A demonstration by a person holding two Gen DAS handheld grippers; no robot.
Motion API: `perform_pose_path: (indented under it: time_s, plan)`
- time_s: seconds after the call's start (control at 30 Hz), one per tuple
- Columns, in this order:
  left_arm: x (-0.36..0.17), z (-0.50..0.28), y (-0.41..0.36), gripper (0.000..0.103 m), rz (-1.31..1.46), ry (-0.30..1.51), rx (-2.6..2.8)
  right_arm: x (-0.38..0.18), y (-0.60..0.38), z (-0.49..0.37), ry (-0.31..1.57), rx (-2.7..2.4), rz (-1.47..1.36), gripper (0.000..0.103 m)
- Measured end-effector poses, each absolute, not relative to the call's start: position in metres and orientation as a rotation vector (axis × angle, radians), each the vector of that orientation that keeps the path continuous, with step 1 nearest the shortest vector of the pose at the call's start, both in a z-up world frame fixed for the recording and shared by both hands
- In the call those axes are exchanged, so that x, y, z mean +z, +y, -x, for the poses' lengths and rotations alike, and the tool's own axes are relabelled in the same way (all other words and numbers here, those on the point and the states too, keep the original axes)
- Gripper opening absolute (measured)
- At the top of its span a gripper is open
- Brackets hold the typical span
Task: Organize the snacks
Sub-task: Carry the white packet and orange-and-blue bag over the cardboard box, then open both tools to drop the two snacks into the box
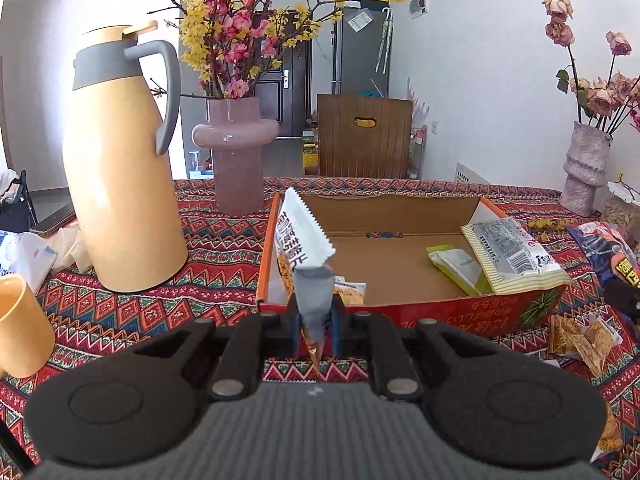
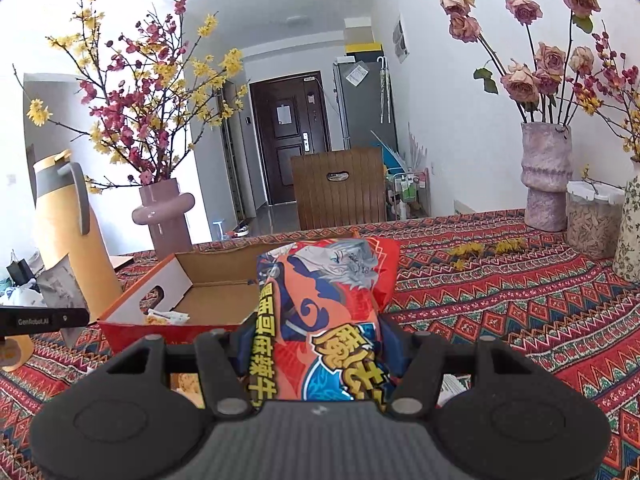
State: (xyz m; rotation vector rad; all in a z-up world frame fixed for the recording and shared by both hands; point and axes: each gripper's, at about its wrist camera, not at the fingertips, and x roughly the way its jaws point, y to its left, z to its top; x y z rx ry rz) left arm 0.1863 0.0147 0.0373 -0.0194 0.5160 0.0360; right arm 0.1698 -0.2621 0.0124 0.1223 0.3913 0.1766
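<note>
An open red cardboard box (image 1: 440, 312) sits on the patterned tablecloth; it also shows in the right wrist view (image 2: 132, 320). My left gripper (image 1: 316, 320) is shut on a white snack packet (image 1: 304, 240), held upright at the box's near left corner. Inside the box lie a small packet (image 1: 352, 292), a green packet (image 1: 456, 264) and a yellow-green bag (image 1: 508, 256). My right gripper (image 2: 316, 344) is shut on a large orange snack bag (image 2: 328, 312), held just right of the box. The left gripper and its packet show at the left edge (image 2: 60, 292).
A yellow thermos jug (image 1: 124, 184), a pink vase of blossoms (image 1: 236, 152) and a yellow cup (image 1: 20, 324) stand left of the box. A rough pink vase of roses (image 2: 546, 176) and a jar (image 2: 592, 220) stand far right. Loose cracker packets (image 1: 580, 340) lie right of the box.
</note>
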Motion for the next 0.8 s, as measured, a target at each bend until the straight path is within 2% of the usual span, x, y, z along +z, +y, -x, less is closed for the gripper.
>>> perform_pose_path:
  time_s: [0.43,0.8]
  plan:
    - [0.057,-0.209,0.000,0.014,0.017,0.460,-0.001,0.035,-0.227,-0.219,0.362,0.240,-0.073,0.059]
    - [0.056,-0.241,0.000,0.014,0.046,0.454,0.012,0.027,-0.200,-0.270,0.414,0.257,-0.042,0.059]
